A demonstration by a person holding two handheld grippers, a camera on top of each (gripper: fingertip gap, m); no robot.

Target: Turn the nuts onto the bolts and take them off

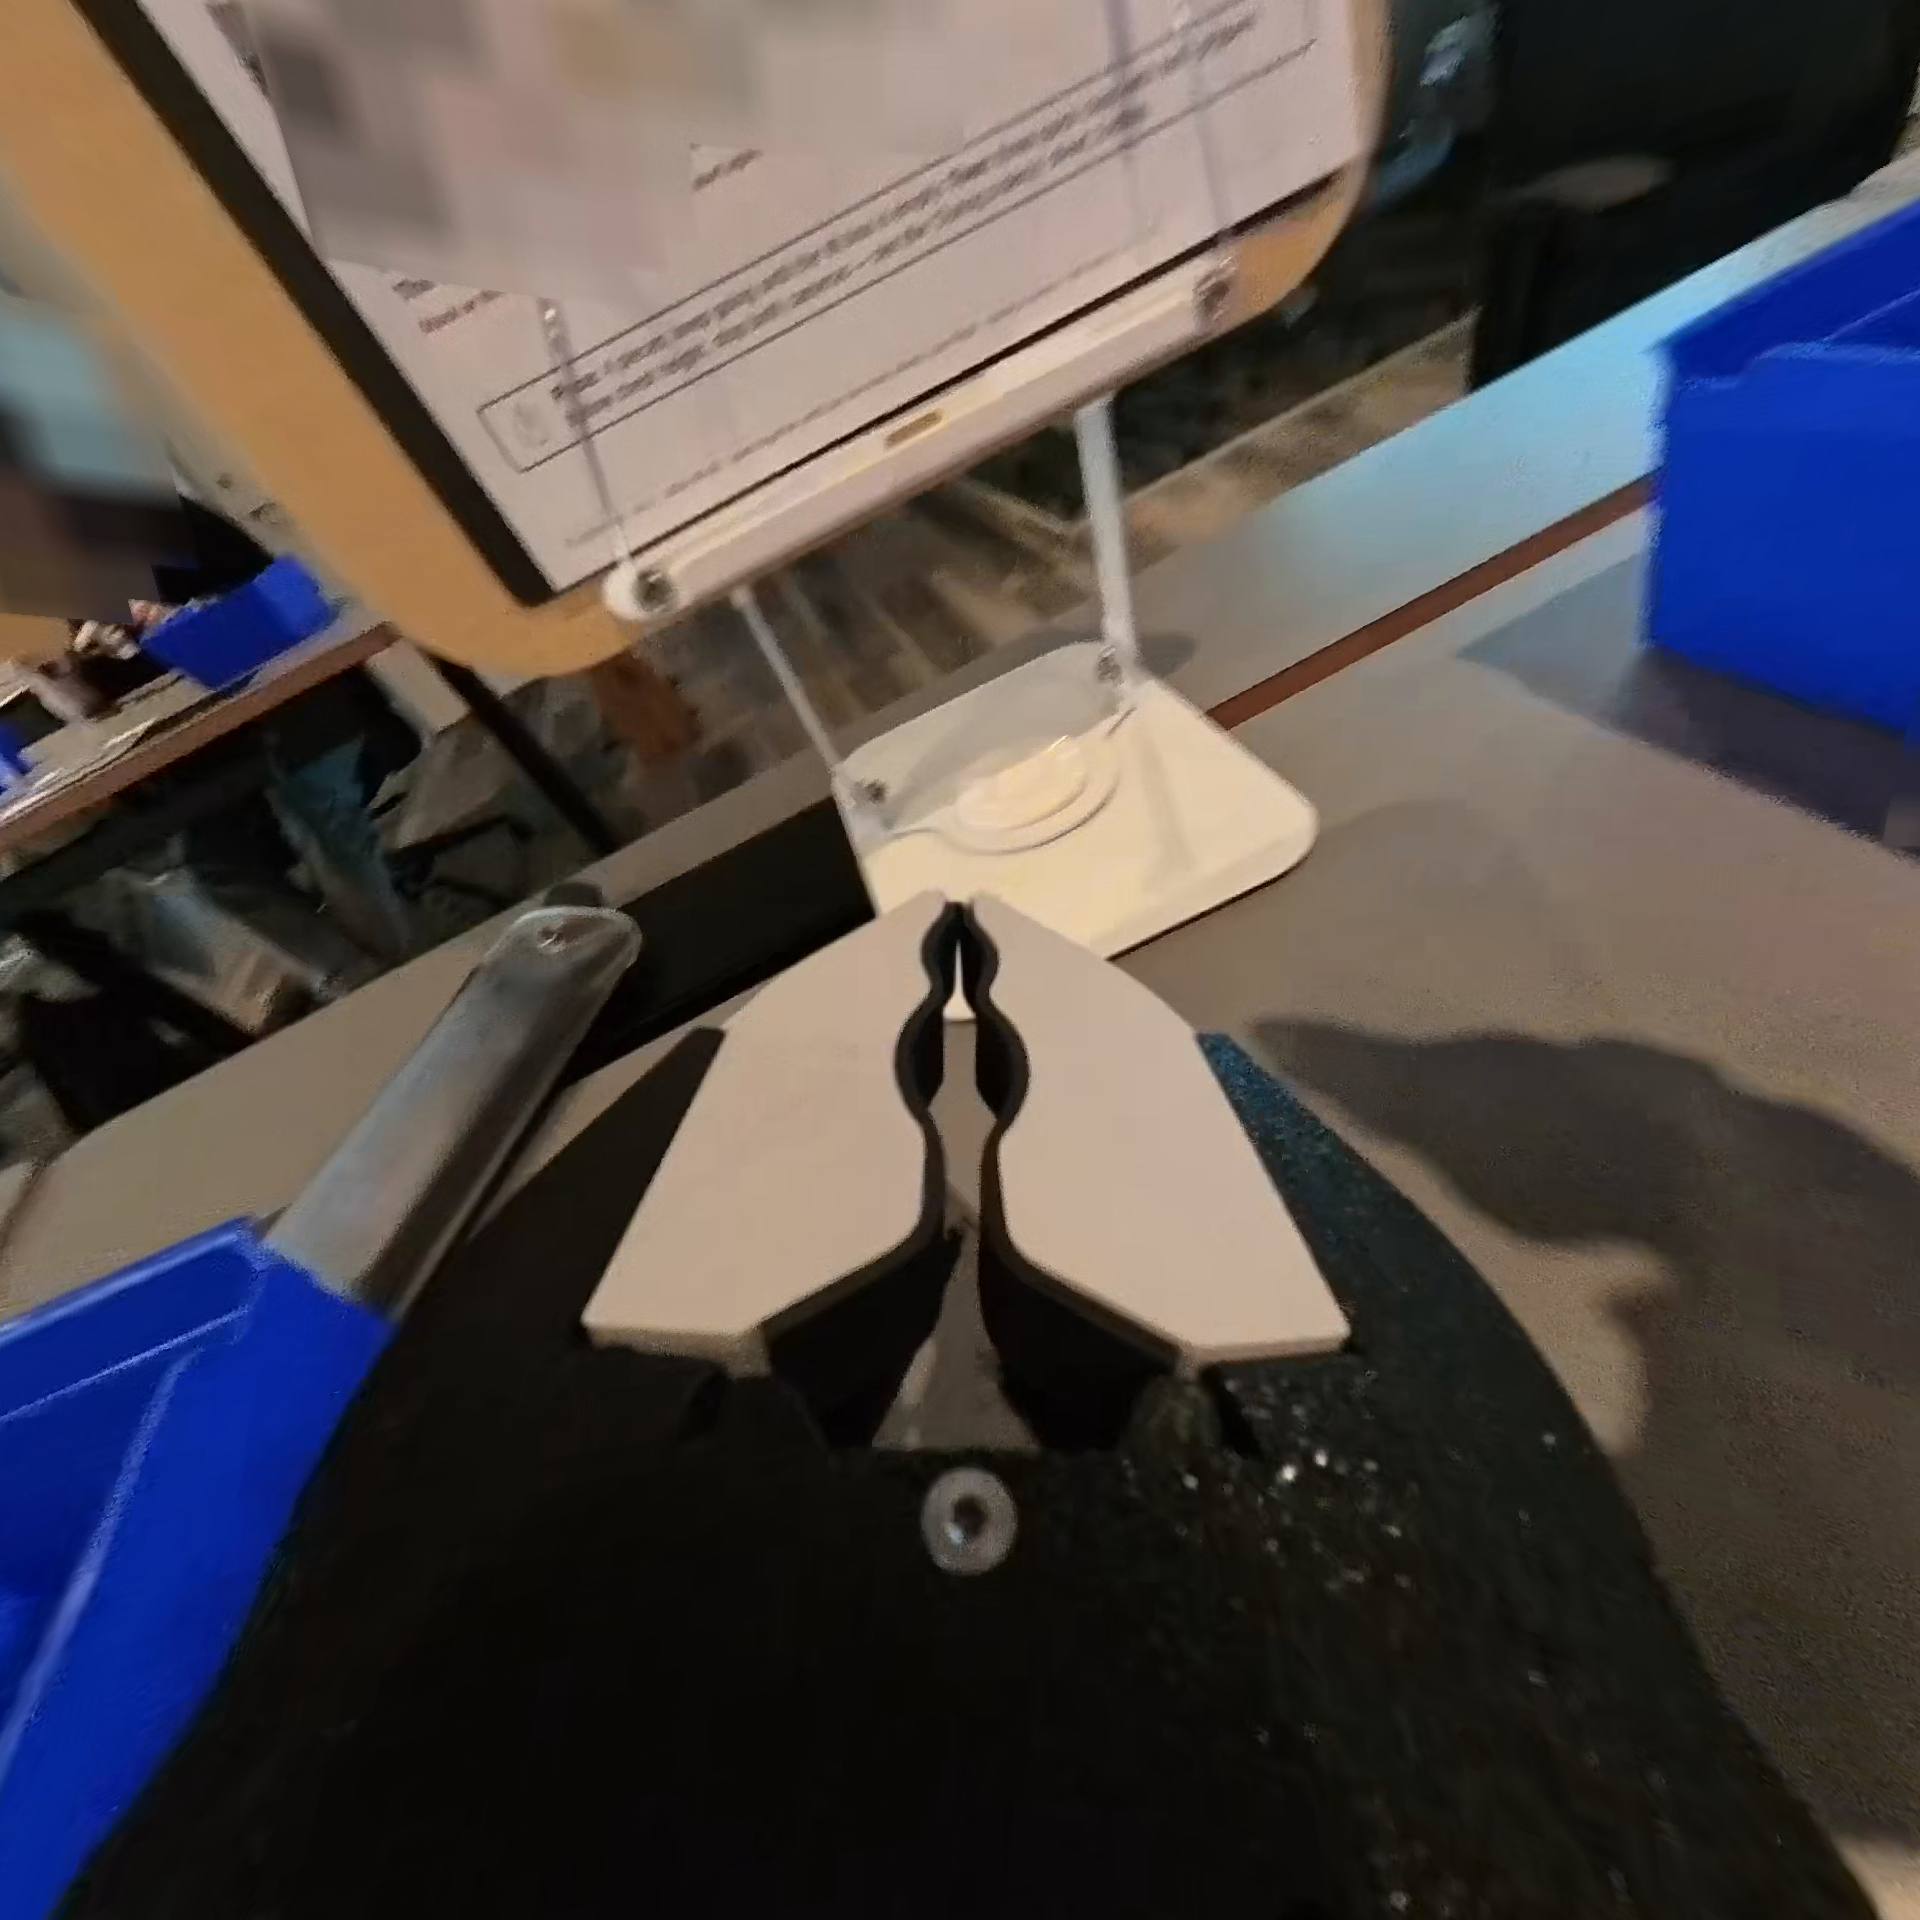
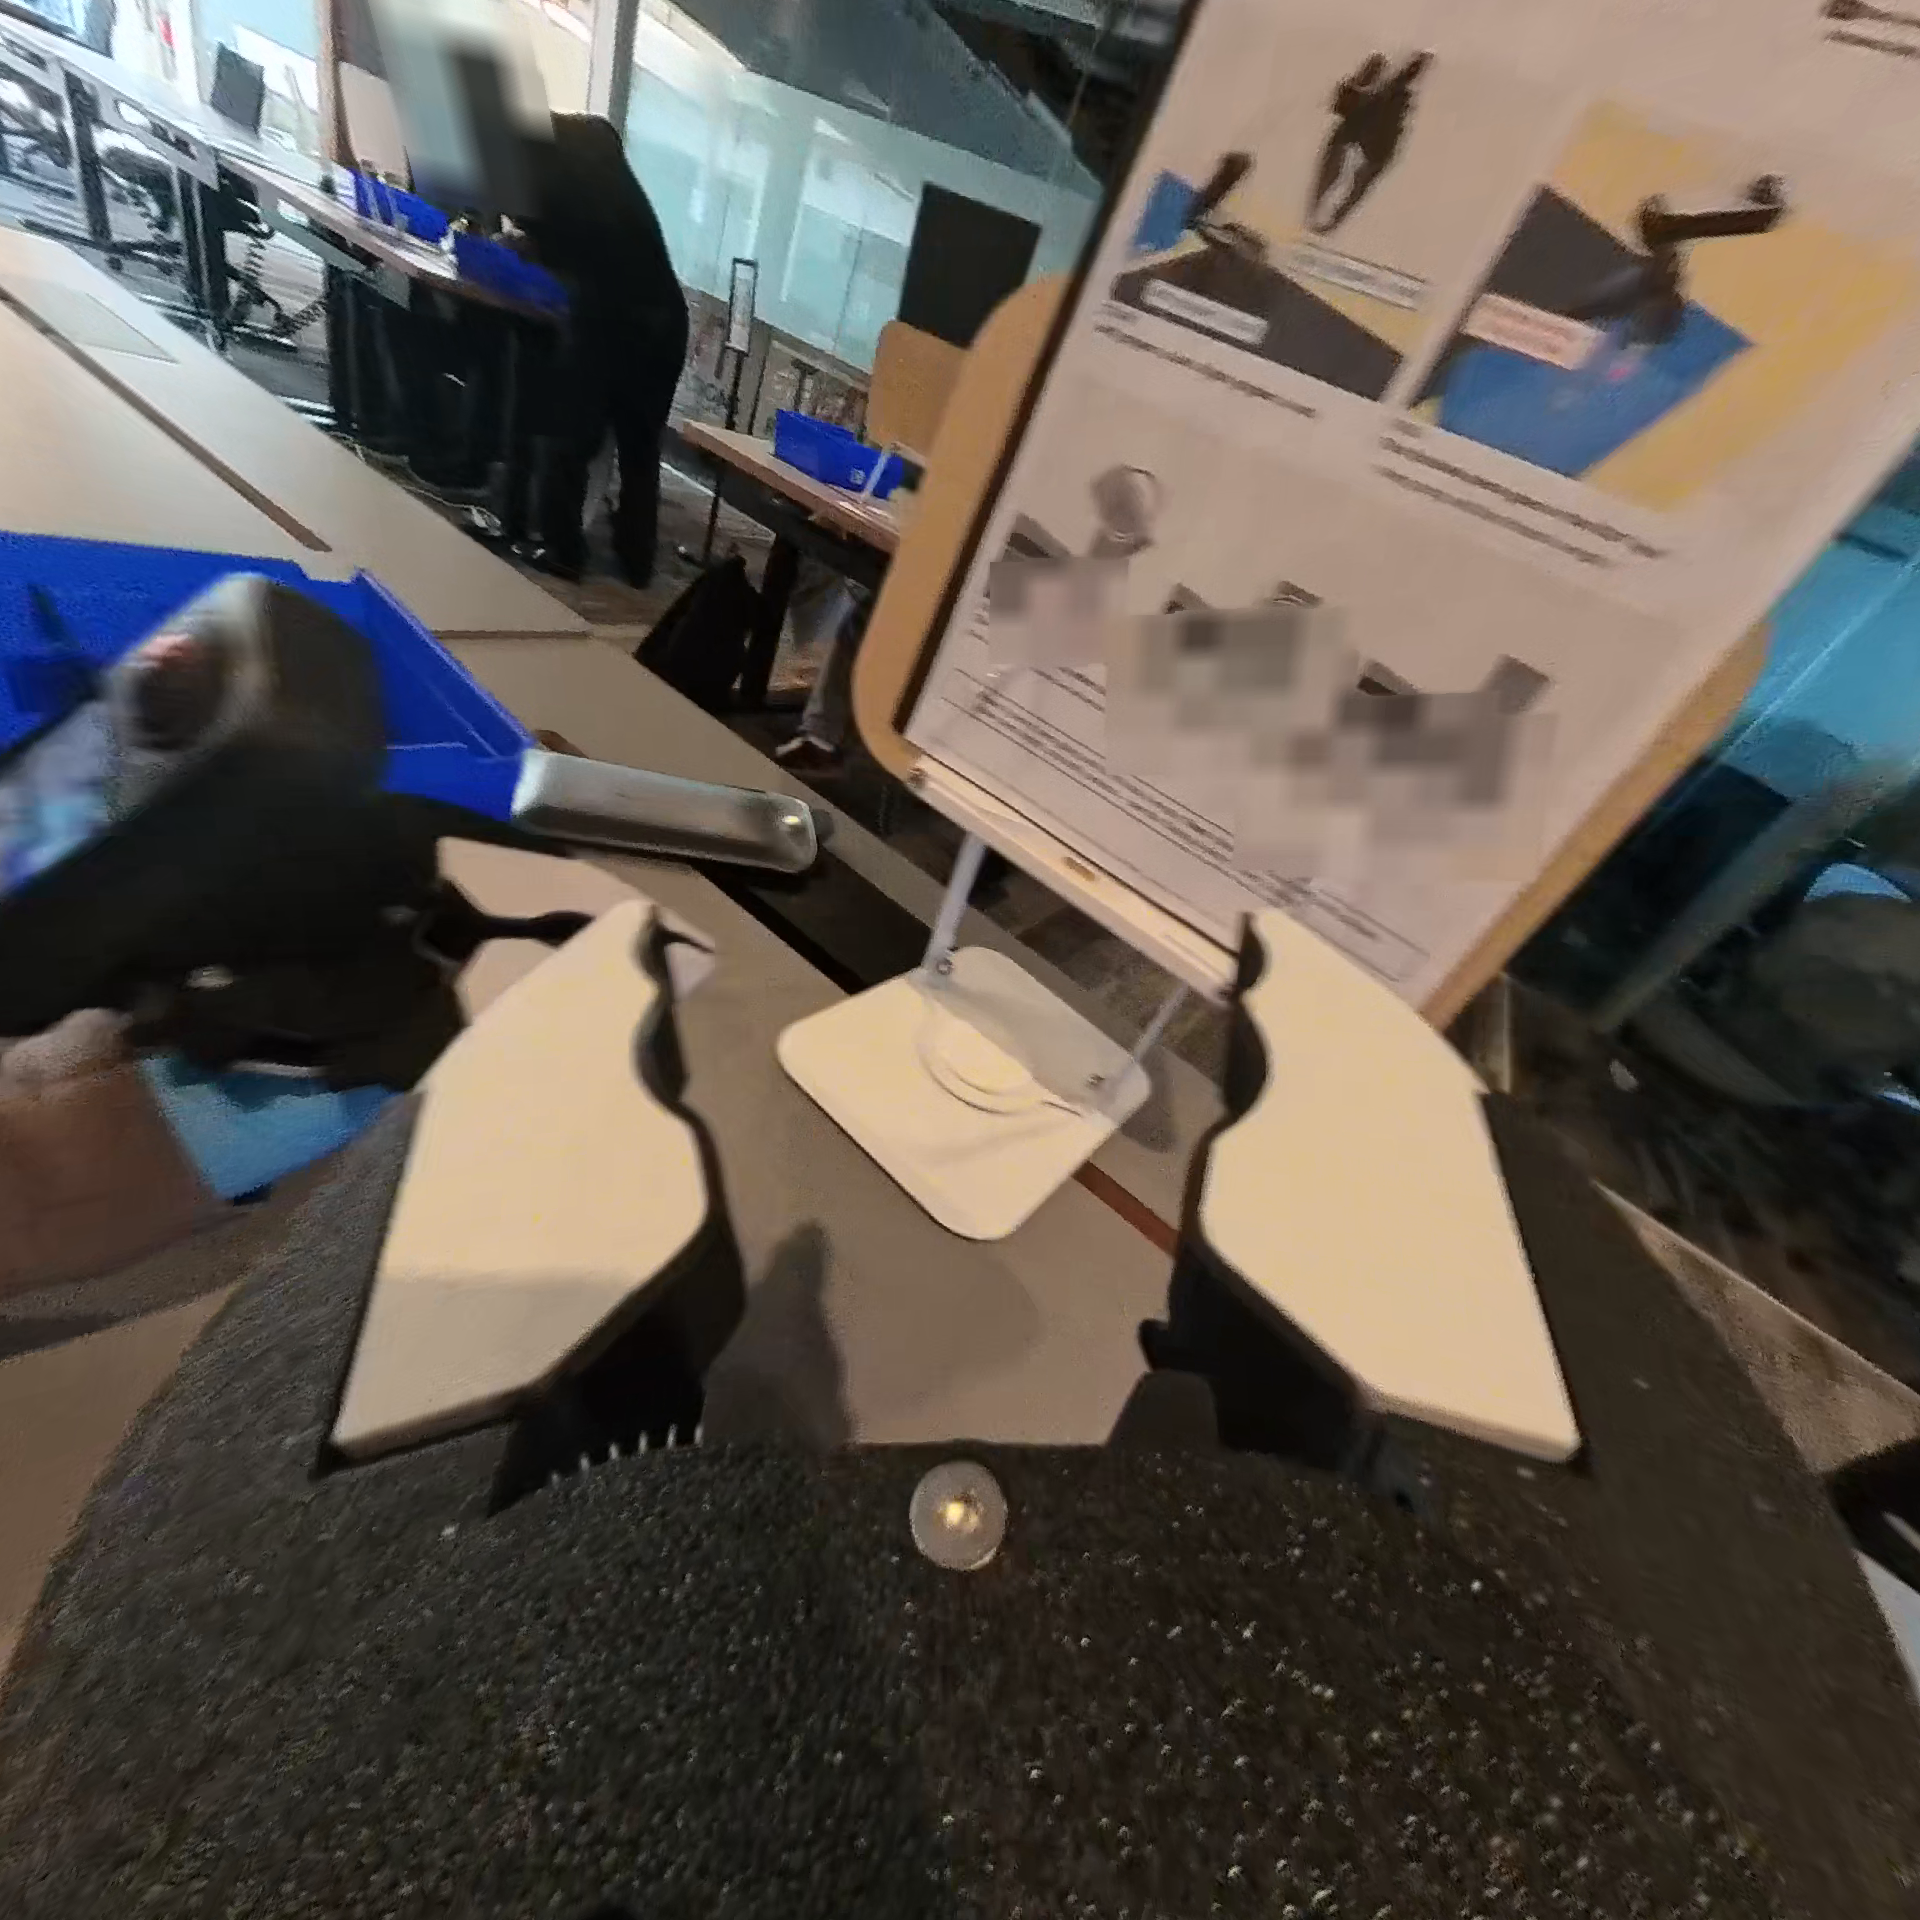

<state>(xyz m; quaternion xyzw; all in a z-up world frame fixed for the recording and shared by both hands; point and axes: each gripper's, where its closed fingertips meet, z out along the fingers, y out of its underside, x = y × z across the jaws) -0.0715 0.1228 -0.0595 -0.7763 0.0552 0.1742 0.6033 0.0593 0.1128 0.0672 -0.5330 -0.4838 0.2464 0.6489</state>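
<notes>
No nut or bolt shows in either view. My left gripper (image 1: 961,916) is shut, its pads meet at the tips with nothing between them, and it hangs over the grey table (image 1: 1455,987). My right gripper (image 2: 945,935) is open wide and empty above the same table (image 2: 883,1299). The left gripper's black body (image 2: 208,831) shows at the left of the right wrist view. A flat metal bar (image 1: 447,1101) sticks out from a blue bin (image 1: 125,1455) beside the left gripper. The bar also shows in the right wrist view (image 2: 655,816).
An instruction sheet in a clear stand (image 1: 831,260) rises from a white base (image 1: 1091,831) just ahead of both grippers; the base also shows in the right wrist view (image 2: 966,1101). A second blue bin (image 1: 1787,520) stands at the right. A person (image 2: 613,343) stands at a far table. My right fingertips sit around 20 cm from my left ones. My left gripper is the nearer one to the flat metal bar (image 1: 447,1101): about 30 cm, against 45 cm.
</notes>
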